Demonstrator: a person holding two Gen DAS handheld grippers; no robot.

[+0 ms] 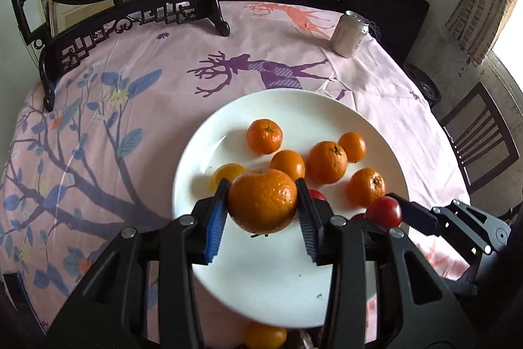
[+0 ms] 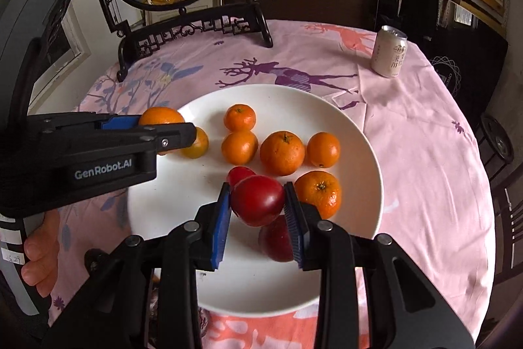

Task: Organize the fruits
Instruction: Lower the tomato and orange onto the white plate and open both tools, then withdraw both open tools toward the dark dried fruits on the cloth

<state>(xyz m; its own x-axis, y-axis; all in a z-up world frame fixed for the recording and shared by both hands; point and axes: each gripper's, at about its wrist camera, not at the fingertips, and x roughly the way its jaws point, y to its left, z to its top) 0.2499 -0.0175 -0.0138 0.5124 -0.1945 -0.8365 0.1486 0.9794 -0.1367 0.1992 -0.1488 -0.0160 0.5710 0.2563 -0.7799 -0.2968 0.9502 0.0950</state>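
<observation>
Left wrist view: left gripper (image 1: 263,201) clamps an orange (image 1: 262,200); right gripper (image 2: 258,201) clamps a red tomato (image 2: 257,200) over the plate (image 2: 366,152).

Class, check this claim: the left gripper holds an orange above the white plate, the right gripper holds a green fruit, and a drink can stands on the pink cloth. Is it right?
One detail is wrong. The fruit in the right gripper is red, not green, as the right wrist view shows. The left gripper does hold an orange above the white plate, and the drink can stands on the pink cloth.

Left gripper (image 1: 263,201) clamps an orange (image 1: 262,200) (above the white plate (image 1: 228,283)).
</observation>
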